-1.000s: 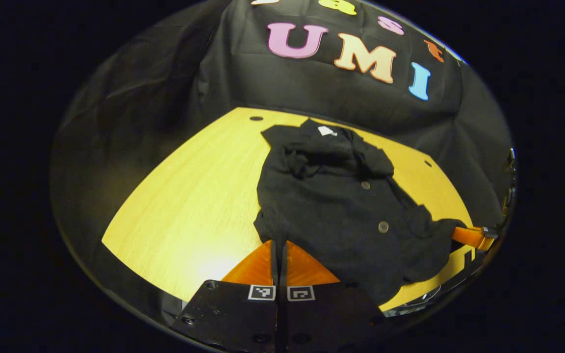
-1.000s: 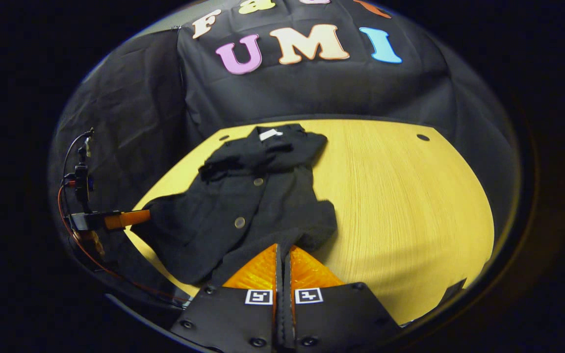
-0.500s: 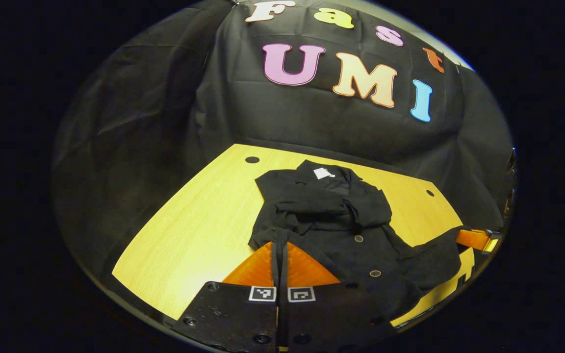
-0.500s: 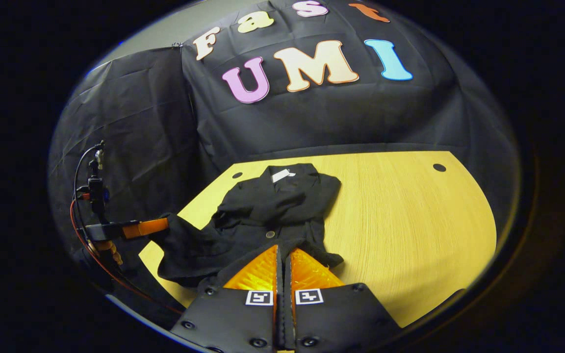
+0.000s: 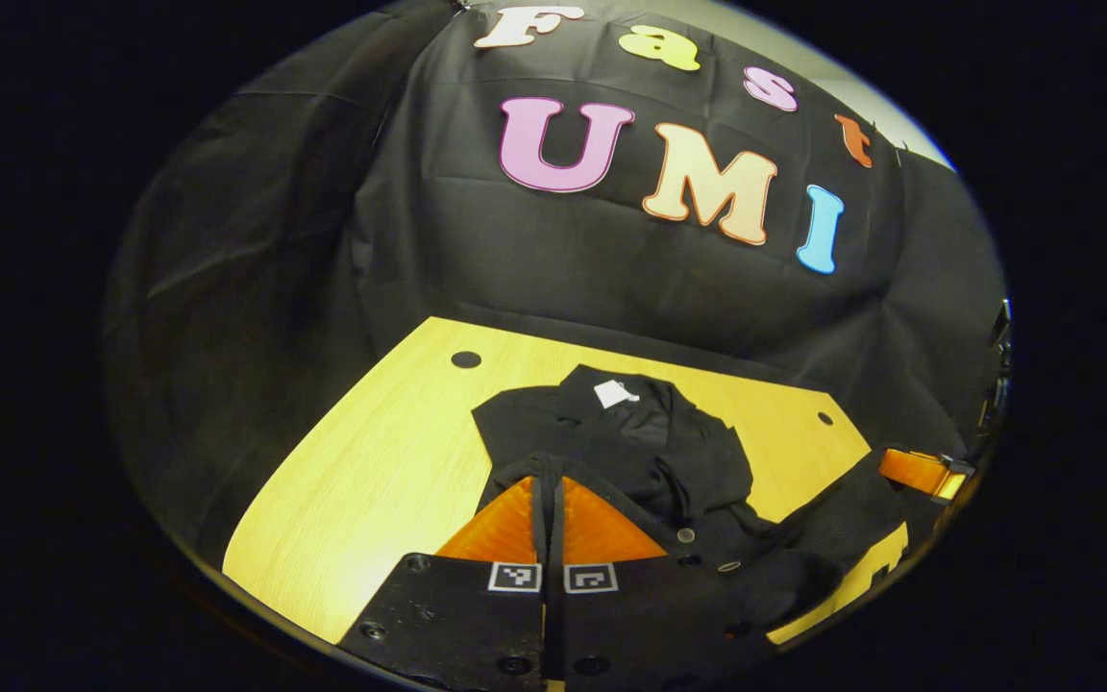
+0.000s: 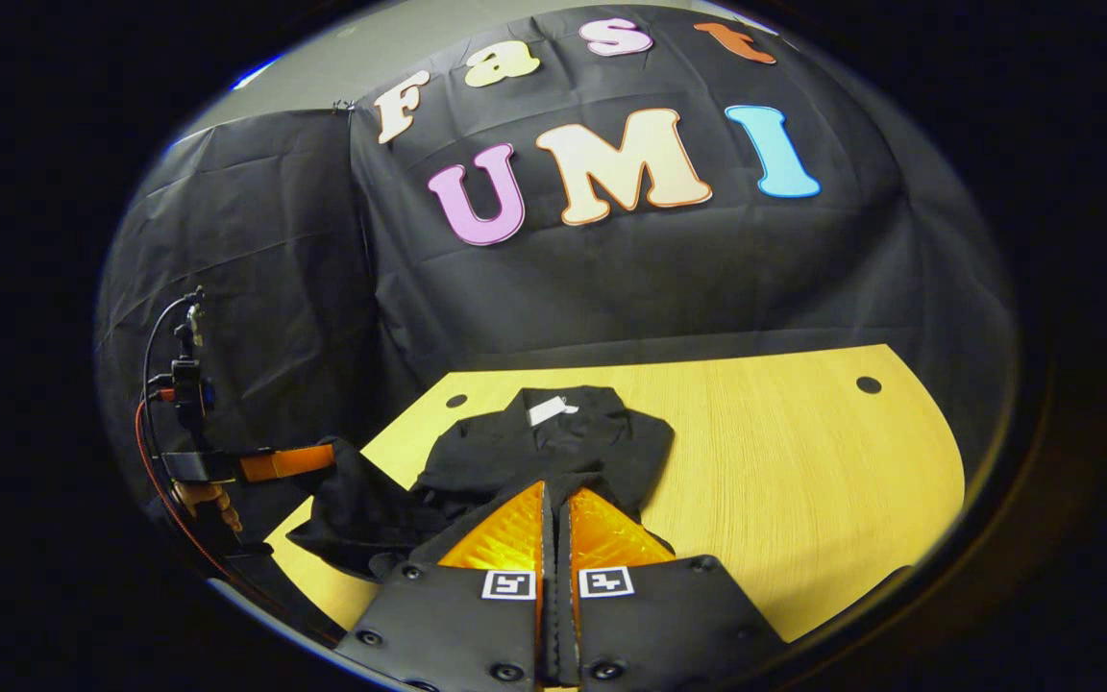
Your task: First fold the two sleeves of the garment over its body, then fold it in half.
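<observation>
Both grippers, the left gripper (image 5: 548,481) and the right gripper (image 6: 555,490), now carry the garment's (image 5: 654,452) hem higher and nearer its collar than a second ago, jaws closed on the cloth. The half-fold is under way; the garment lies mid-table (image 6: 803,461), lower centre of the frame.

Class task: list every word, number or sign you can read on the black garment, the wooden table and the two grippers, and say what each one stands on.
No text here can be read.
White tag at the collar of the black buttoned garment: too small to read.
Square black-and-white markers on the left gripper and the right gripper: coded patterns, no words.
Yellow wooden table: no writing.
</observation>
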{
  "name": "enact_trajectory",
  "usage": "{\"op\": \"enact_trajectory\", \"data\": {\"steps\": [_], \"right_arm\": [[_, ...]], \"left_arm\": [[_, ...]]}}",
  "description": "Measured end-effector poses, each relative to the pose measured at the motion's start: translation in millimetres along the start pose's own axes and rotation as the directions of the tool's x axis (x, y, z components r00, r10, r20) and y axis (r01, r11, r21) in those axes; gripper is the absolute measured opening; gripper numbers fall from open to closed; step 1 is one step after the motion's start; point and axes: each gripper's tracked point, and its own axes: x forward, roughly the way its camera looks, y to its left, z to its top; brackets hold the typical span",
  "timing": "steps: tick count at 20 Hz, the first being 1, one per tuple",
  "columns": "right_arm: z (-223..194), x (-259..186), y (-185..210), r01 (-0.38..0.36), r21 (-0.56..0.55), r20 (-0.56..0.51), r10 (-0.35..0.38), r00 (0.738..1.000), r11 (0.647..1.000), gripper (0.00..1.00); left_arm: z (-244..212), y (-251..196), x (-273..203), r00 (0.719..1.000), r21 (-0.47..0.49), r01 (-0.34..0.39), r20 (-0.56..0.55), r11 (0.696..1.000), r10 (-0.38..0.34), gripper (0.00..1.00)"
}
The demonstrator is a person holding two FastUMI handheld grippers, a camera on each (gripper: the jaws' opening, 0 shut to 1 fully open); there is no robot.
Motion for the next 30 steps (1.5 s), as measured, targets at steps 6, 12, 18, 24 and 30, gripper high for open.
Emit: {"op": "enact_trajectory", "data": {"steps": [6,12,18,24,30], "right_arm": [[36,37,-5,0.027,-0.001,0.049,-0.027,0.998,1.000,0.05],[60,69,-19,0.078,0.006,0.070,-0.078,0.994,0.997,0.02],[65,102,-42,0.146,0.033,0.042,-0.147,0.988,0.989,0.02],[62,124,-64,0.222,0.056,-0.003,-0.222,0.975,0.973,0.02],[85,120,-78,0.354,0.024,0.111,-0.354,0.929,0.935,0.52]], "left_arm": [[23,13,41,1.000,0.003,0.011,0.004,1.000,-0.011,0.00],[42,25,79,1.000,0.004,0.017,0.009,1.000,-0.017,0.00],[46,32,119,0.999,0.050,0.030,0.010,0.998,-0.031,0.00],[35,53,147,1.000,0.070,0.004,-0.024,0.998,-0.003,0.00],[83,94,147,0.957,0.133,-0.254,0.180,0.958,0.228,0.58]]}}
